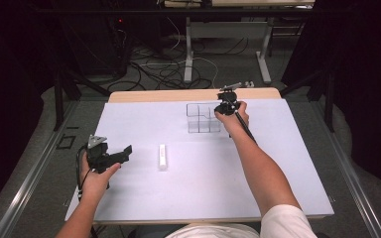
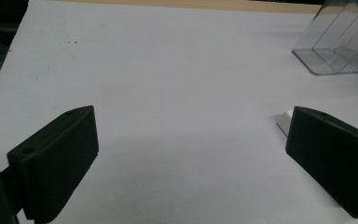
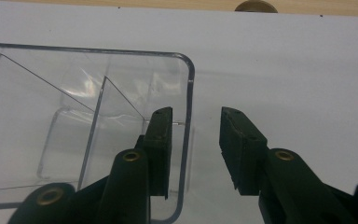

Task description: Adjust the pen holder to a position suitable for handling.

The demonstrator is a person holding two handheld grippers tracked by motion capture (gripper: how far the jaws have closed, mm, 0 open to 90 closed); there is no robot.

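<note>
A clear plastic organizer (image 1: 203,118) with inner dividers stands at the far middle of the white-covered table (image 1: 278,163). My right gripper (image 1: 226,106) is at its right side. In the right gripper view the right gripper (image 3: 196,116) is open and straddles the organizer's right wall (image 3: 189,74), one jaw inside and one outside. A small white box (image 1: 162,156) lies flat near the table's middle. My left gripper (image 1: 127,151) is held to its left, open and empty. In the left gripper view the left gripper (image 2: 191,126) stands wide open, the white box (image 2: 285,118) peeks past one jaw and the organizer (image 2: 335,46) sits far off.
A strip of bare wooden tabletop (image 1: 193,94) shows along the far edge. Beyond it are floor cables (image 1: 163,69) and the white legs of another table (image 1: 188,49). A small round brass piece (image 3: 255,5) sits at the wooden edge.
</note>
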